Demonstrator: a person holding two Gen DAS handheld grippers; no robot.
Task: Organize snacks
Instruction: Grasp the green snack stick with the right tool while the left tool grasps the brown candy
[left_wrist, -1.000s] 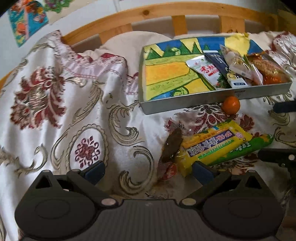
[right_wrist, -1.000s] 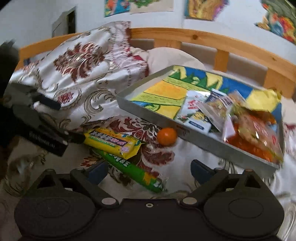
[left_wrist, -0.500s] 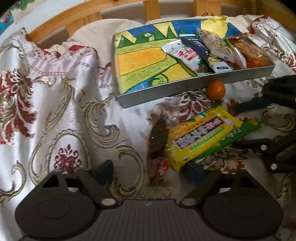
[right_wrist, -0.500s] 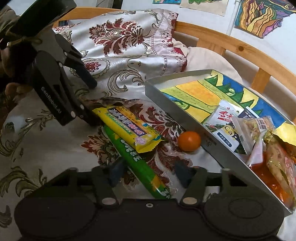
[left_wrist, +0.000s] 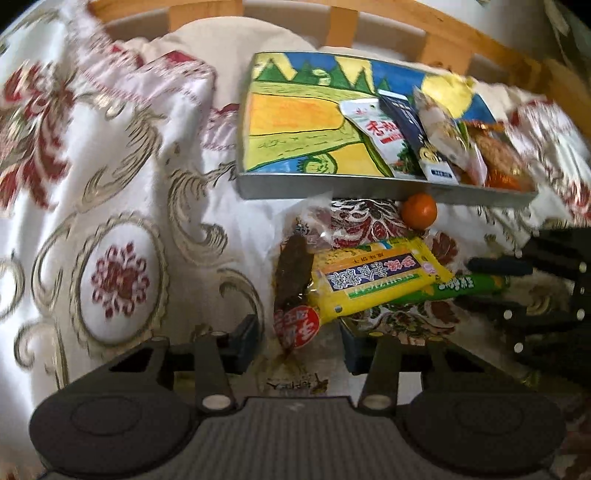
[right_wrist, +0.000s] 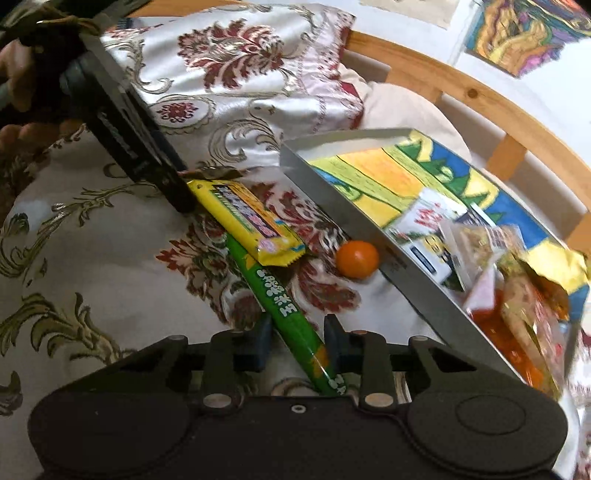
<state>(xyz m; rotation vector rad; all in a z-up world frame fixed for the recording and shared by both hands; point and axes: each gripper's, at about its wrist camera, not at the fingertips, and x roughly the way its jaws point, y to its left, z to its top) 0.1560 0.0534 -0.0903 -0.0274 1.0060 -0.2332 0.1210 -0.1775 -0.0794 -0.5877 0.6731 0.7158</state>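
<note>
The right gripper (right_wrist: 297, 341) has just been closing; the green stick snack (right_wrist: 286, 310) is seen between its jaws, contact uncertain; the left gripper (left_wrist: 295, 341) has likewise been closing around the red-tipped dark packet (left_wrist: 293, 291), pads apparently not yet pressing; the yellow bar (left_wrist: 373, 278) lies across both snacks; beyond, an orange (right_wrist: 357, 258) rests against the painted tray (left_wrist: 369, 186), other packets inside at its right end.

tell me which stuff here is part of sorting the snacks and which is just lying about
Part of the job:
- tray
- green stick pack, between the right jaws, which have just been closing
- yellow pack
- brown sausage pack
- orange fruit

Just lying about:
- floral bedspread
- wooden bed frame
- wall drawing
</note>
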